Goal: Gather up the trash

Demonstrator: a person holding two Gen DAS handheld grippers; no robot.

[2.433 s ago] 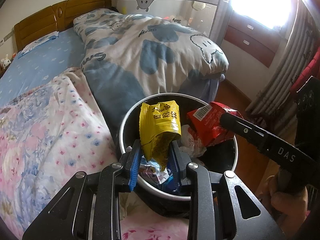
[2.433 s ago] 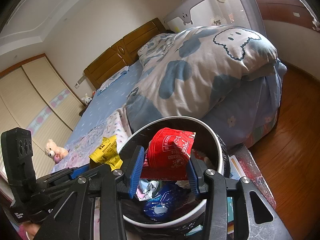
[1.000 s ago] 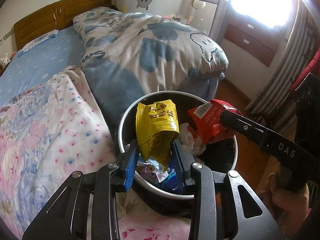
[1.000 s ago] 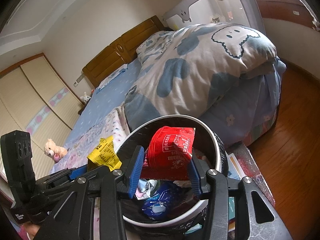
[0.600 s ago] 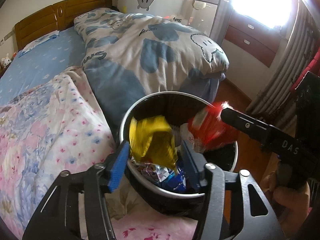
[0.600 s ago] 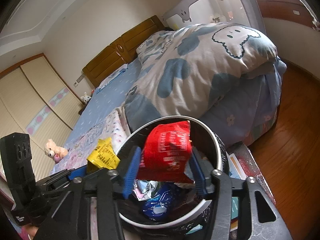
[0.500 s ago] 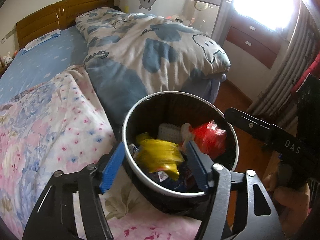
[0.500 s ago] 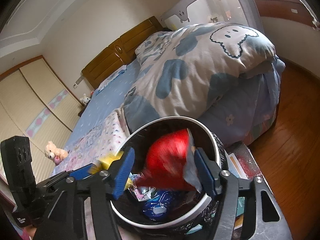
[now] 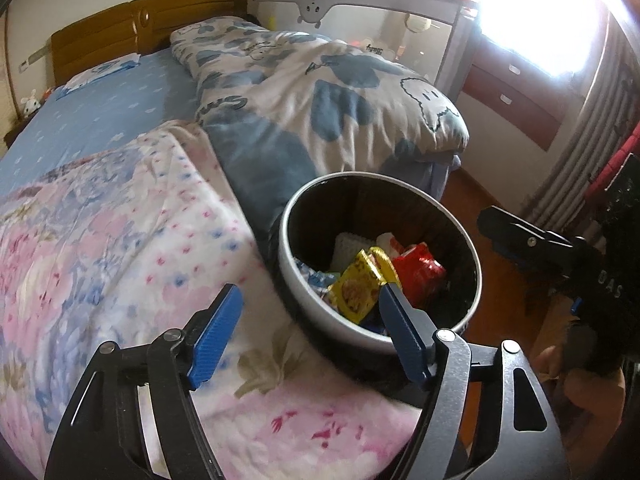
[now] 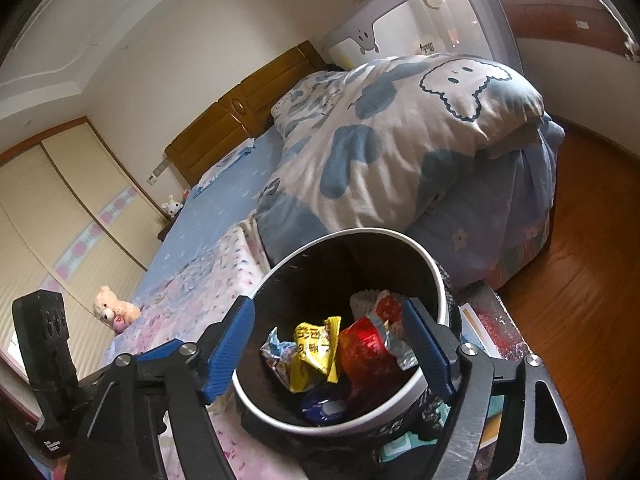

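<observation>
Yellow wrapper (image 10: 316,354) & red wrapper (image 10: 370,354): lodged in trash bin (image 10: 400,238), side by side atop other litter, apart from both tongs. Left gripper (image 9: 310,328): jaws just widened, nothing held, set over bin's near rim and floral quilt (image 9: 120,240). Right gripper (image 10: 328,344): jaws just widened, empty, straddling bin mouth. Bin is wedged at bed edge; wood floor (image 10: 580,240) open to the right. "DAS" is read on right tong body; wrapper print illegible.

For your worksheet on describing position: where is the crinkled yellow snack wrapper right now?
In both wrist views the yellow snack wrapper lies inside the round black, white-rimmed trash bin, on top of other litter, immediately left of the red foil packet.
</observation>
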